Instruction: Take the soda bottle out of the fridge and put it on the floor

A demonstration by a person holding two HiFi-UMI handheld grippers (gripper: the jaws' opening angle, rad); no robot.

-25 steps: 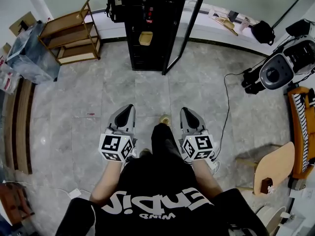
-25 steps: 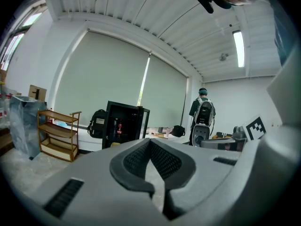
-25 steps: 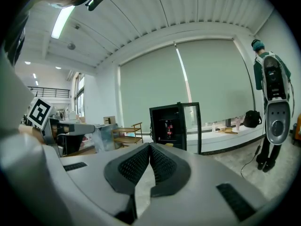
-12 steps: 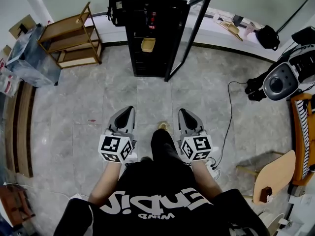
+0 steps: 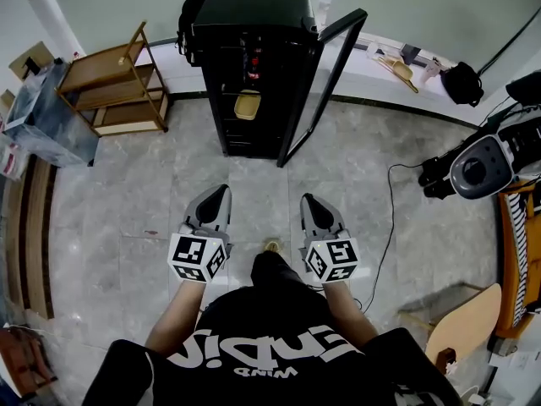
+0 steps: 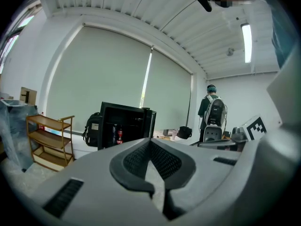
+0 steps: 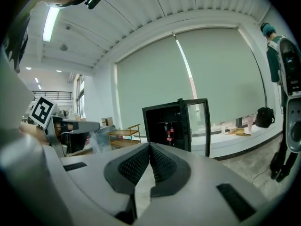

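Black fridge (image 5: 254,66) top centre, door (image 5: 325,83) swung open for access; soda bottle (image 6: 119,135) upright on inner shelf. Left gripper (image 5: 218,194), right gripper (image 5: 308,205) mid-frame, aimed at fridge, fingers together, empty; well apart from fridge, approach needed.

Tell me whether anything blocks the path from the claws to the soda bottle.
Nothing visible does. The fridge door stands open, the soda bottle sits inside, and only bare floor lies between the left claw, the right claw and the fridge.
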